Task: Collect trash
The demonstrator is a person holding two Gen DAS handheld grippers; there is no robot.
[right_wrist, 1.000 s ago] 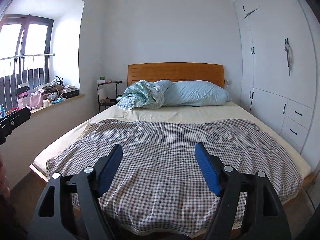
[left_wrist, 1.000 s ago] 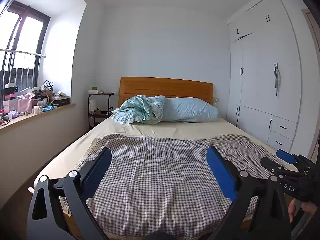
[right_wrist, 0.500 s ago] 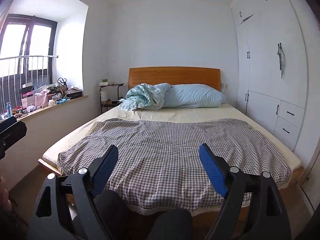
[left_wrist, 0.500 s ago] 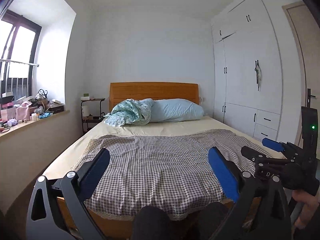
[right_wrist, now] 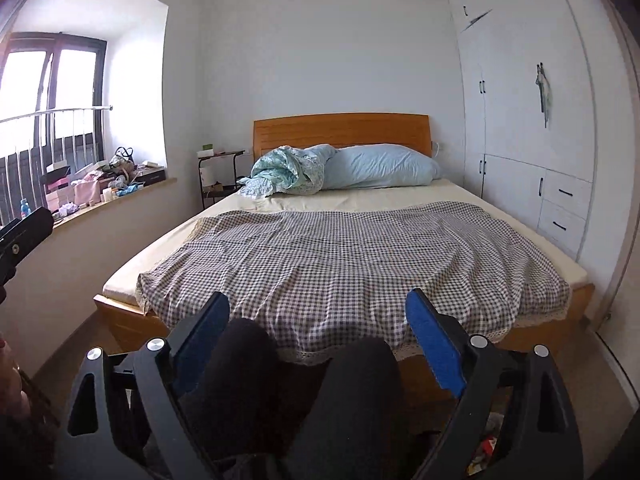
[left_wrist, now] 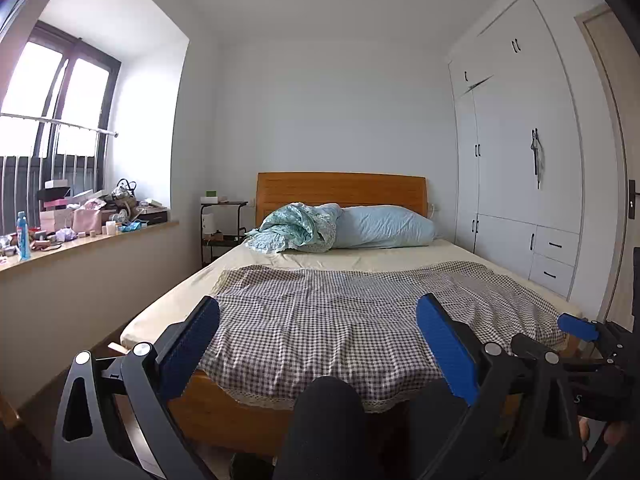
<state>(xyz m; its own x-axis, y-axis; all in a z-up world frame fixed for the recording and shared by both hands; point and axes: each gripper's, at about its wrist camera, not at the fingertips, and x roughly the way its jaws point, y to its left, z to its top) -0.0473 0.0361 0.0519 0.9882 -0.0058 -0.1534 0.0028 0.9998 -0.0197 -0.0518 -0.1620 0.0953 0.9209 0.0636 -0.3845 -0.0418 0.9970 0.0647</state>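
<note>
I hold both black grippers with blue pads at the near end of a wooden bed [right_wrist: 416,130] under a checked brown-and-white blanket [right_wrist: 352,256]. My left gripper [left_wrist: 318,312] has its jaws wide apart, nothing between. My right gripper [right_wrist: 318,306] has just been opening, empty too. Small colourful scraps, perhaps trash [right_wrist: 486,450], lie on the floor at near right, under that gripper.
</note>
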